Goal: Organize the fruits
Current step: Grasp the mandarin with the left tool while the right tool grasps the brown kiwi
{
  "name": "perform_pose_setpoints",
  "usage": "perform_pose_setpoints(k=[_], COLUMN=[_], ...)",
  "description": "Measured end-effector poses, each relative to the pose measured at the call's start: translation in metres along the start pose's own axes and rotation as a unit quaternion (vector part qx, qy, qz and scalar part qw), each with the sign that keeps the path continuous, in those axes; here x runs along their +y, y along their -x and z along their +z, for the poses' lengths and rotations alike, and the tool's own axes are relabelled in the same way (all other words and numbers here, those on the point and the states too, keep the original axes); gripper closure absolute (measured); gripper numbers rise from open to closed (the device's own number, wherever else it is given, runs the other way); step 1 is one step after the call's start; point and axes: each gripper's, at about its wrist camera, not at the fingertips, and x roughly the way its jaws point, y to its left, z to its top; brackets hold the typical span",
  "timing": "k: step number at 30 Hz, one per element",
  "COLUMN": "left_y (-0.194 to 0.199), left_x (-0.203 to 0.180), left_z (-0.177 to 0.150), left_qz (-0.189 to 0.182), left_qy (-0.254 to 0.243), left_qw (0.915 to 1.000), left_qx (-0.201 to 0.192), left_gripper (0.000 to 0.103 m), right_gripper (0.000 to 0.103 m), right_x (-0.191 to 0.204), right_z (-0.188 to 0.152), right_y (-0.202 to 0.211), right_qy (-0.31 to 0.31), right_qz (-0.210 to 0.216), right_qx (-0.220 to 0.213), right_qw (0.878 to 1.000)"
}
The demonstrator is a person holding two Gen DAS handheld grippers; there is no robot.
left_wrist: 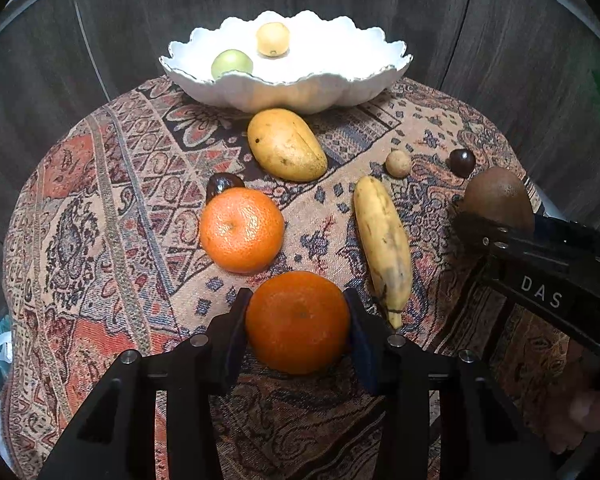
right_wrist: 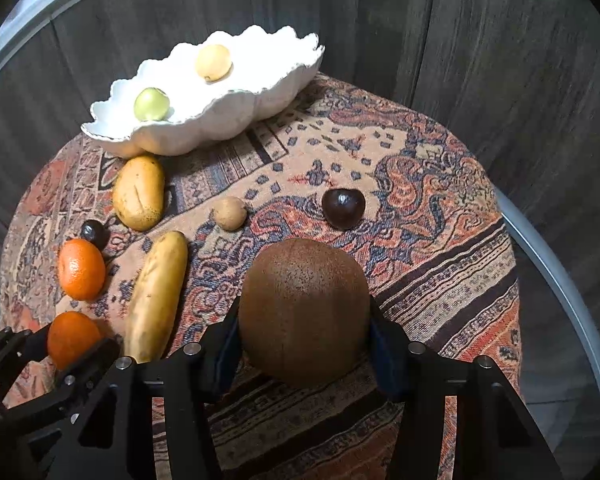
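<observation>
Fruits scattered on patterned cloth (left_wrist: 100,200); dark wood-panel wall (left_wrist: 500,40); left hand-held gripper (left_wrist: 298,324) clamps orange (left_wrist: 298,322); right hand-held gripper (right_wrist: 304,332) clamps kiwi (right_wrist: 304,312).

Dim warm indoor light; white bowl (left_wrist: 284,76) overexposed; soft shadows; heavy fisheye bending, black corners; centre stayed sharp.

Our left gripper (left_wrist: 298,322): fingers closed against something round.
Our right gripper (right_wrist: 304,320): fingers pressed on a load.

Dark grey wood-grain wall panels (right_wrist: 500,60) are standing behind the round counter (right_wrist: 440,264), which is wearing a patterned orange and blue woven cloth (left_wrist: 100,200).
</observation>
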Motion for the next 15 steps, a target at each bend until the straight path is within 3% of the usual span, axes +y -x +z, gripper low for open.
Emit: perform_pose_setpoints(k=[15], left_y=[0.025], left_x=[0.007], left_z=[0.02], left_qz=[0.009], left_qy=[0.009], left_qw=[0.9996], left_qx=[-0.024], left_gripper=[0.059], right_gripper=[0.048], right_x=[0.006], right_z=[0.016], right_y=[0.029], right_qy=[-0.002], right_qz=[0.012], right_qx=[-0.029], right_qw=[1.0])
